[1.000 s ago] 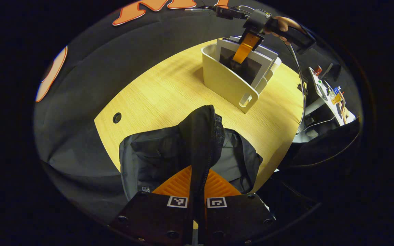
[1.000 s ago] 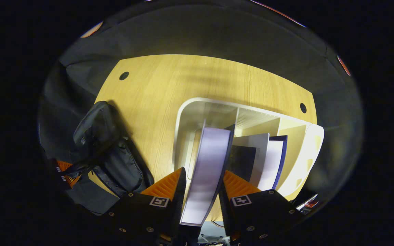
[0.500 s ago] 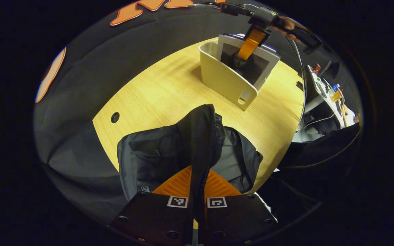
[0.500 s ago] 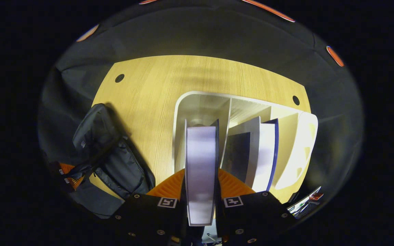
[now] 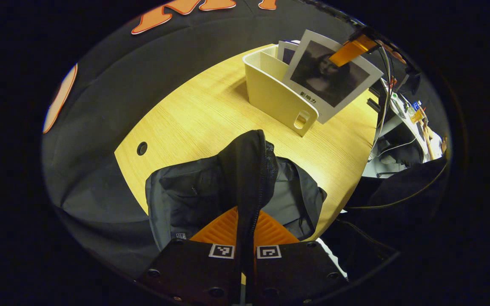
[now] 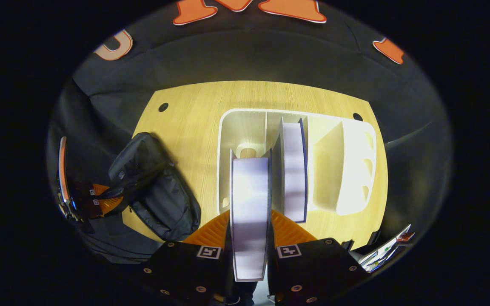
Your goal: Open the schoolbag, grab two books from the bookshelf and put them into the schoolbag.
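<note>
The left hand-held gripper (image 5: 245,231) pinches the schoolbag (image 5: 211,195) flap, holding its mouth open. The right hand-held gripper (image 6: 249,225) clamps a book (image 6: 249,212) above the bookshelf (image 6: 347,170), likely bound for the bag.

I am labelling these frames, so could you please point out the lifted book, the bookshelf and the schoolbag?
lifted book (image 5: 332,80), left gripper view, its front cover.
bookshelf (image 6: 347,170), right gripper view, its right end wall.
schoolbag (image 5: 185,195), left gripper view, its dark front panel.

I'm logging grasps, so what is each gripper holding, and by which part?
The right gripper clamps the white-covered portrait book at its top edge. The left gripper pinches the black fabric schoolbag by its raised zippered flap.
</note>
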`<state>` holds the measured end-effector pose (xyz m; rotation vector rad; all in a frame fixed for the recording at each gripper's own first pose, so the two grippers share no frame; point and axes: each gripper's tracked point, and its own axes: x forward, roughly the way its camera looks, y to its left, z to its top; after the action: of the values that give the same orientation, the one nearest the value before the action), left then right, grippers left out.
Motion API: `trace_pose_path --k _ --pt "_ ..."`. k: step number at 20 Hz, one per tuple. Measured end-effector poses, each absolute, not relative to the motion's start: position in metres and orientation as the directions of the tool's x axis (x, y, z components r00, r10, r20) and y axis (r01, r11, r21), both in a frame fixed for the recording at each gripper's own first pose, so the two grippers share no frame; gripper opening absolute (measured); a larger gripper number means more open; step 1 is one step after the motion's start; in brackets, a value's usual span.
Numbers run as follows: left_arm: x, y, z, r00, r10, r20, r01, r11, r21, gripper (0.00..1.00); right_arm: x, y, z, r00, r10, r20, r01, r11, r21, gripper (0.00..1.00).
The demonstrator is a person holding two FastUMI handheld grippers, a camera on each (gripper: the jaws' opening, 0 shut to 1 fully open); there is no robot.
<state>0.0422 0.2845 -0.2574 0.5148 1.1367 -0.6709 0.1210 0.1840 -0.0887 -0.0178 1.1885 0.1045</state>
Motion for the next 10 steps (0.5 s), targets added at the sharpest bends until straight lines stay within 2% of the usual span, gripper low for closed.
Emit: trace_pose_path --k 10 --pt "0.04 0.283 -0.258 0.254 -0.206 -0.945 0.719 0.694 0.042 0.05 0.029 0.171 -0.106 0.378 0.194 -0.905 -0.058 0.981 0.185 0.33"
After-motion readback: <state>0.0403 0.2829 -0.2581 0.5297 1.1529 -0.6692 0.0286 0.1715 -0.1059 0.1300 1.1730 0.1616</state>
